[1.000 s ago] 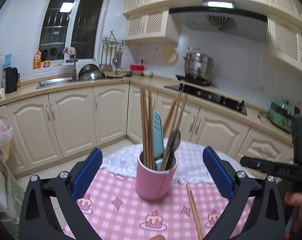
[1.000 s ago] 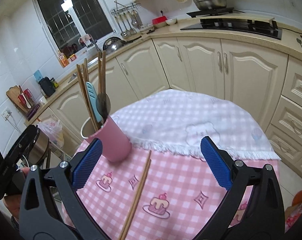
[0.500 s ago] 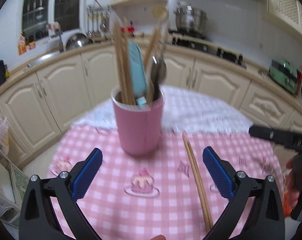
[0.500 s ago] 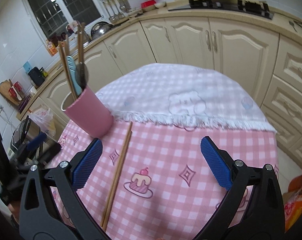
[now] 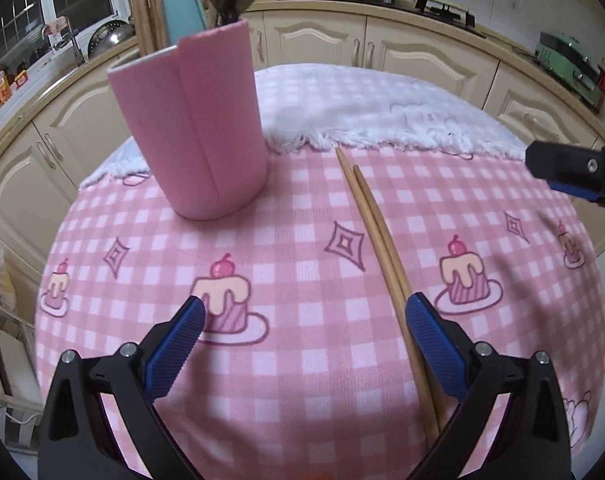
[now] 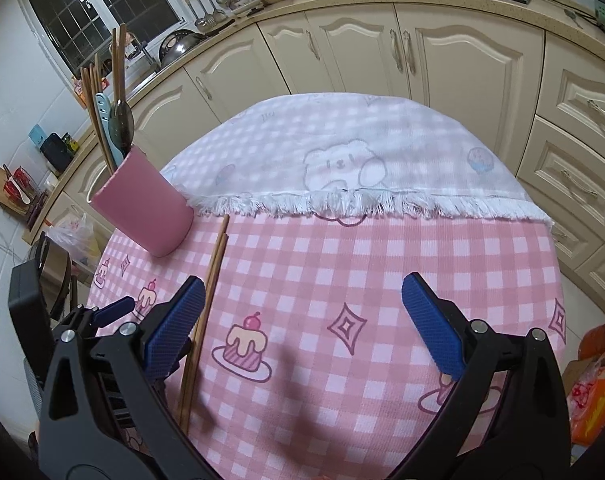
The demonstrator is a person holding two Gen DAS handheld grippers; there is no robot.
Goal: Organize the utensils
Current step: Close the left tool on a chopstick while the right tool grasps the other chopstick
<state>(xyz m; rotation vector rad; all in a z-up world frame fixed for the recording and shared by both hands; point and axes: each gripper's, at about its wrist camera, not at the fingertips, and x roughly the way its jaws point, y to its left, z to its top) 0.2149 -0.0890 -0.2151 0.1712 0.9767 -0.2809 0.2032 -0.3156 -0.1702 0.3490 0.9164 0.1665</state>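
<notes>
Left claw (image 5: 302,320) spread wide, empty, right blue pad (image 5: 434,344) just beside pair of wooden chopsticks (image 5: 382,248) lying on pink checked table (image 5: 302,380); right claw (image 6: 302,316) likewise wide, holding nothing

Round table (image 6: 382,420) wearing pink-and-white checked cloth with cake and diamond prints. White fringed cloth with bear print (image 6: 342,164) lying over far half, fringe (image 5: 382,142) overlapping pink checks. Tall pink cylindrical utensil cup (image 5: 194,128) standing upright at left, base on pink cloth beside fringe. Pair of plain wooden chopsticks (image 5: 382,256) lying side by side, touching, just right of cup, far tips reaching fringe.
</notes>
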